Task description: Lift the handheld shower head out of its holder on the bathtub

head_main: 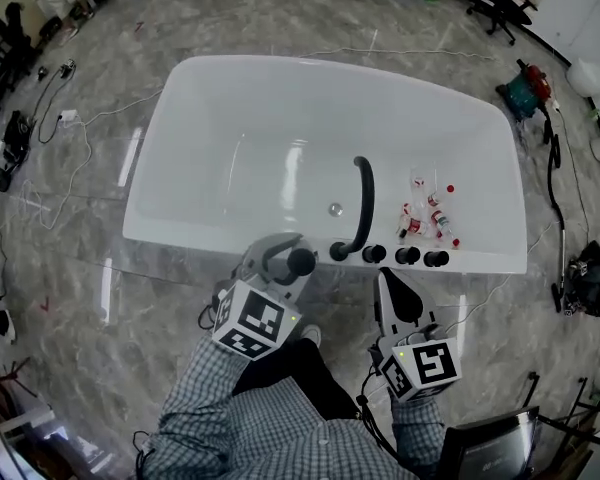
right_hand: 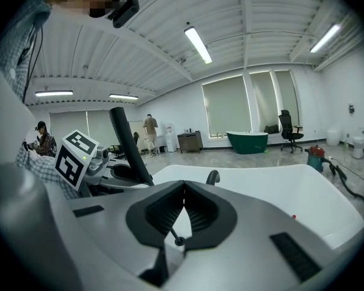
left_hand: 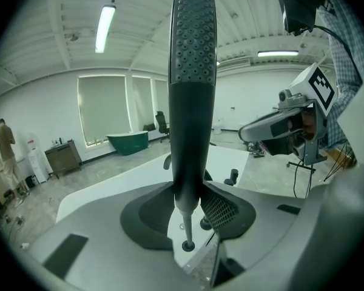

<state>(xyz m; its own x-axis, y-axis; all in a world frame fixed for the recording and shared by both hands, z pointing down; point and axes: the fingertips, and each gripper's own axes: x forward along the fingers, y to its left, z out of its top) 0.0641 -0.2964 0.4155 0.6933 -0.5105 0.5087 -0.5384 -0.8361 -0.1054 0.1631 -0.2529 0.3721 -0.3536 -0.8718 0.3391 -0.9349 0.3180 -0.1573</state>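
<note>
Handheld shower head (left_hand: 193, 71) upright at frame centre, clamped between left gripper (left_hand: 191, 206) jaws, white bathtub (head_main: 230, 98) holding small red-and-white items (head_main: 428, 213) at right, too small to identify, right gripper (right_hand: 182, 206) jaws together, empty.

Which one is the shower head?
Find the big white bathtub and look along its near rim, where a curved black spout and round black knobs sit. Left of them, the long black shower head stands upright, clamped in the left gripper; only it has a dotted spray face.
</note>
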